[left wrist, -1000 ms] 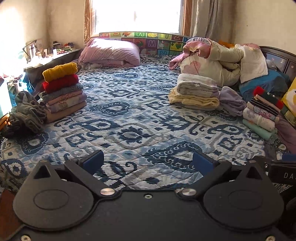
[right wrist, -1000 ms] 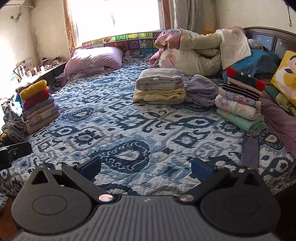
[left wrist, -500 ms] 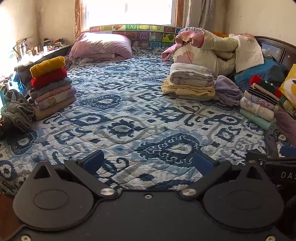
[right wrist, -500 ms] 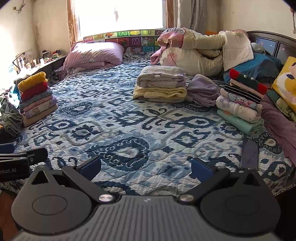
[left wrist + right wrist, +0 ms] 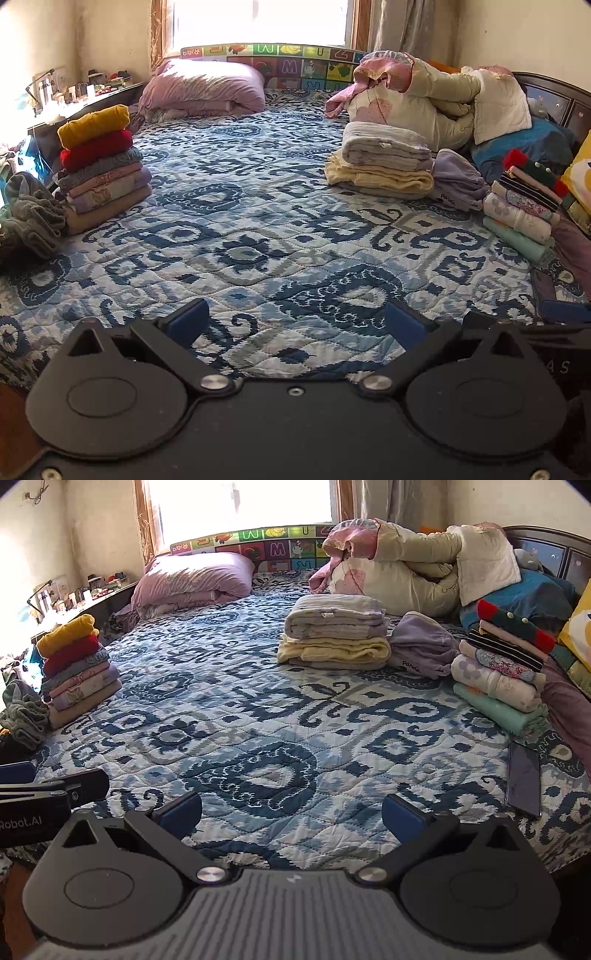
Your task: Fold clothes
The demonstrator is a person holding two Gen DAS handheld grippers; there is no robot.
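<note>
Clothes in folded stacks ring the patterned bed quilt (image 5: pixel 258 738): a left stack (image 5: pixel 101 166) topped by yellow and red knits, with a crumpled grey garment (image 5: pixel 33 214) just beside it, a middle stack of pale towels (image 5: pixel 334 635) touching a loose lilac garment (image 5: pixel 424 646), and a right stack (image 5: pixel 502 668) near the headboard. Both the left tongs (image 5: pixel 295 325) and the right tongs (image 5: pixel 291 810) hover released above the quilt's near edge (blue pads spread wide, nothing between them). A dark phone (image 5: pixel 523 779) lies flat at the quilt's right.
</note>
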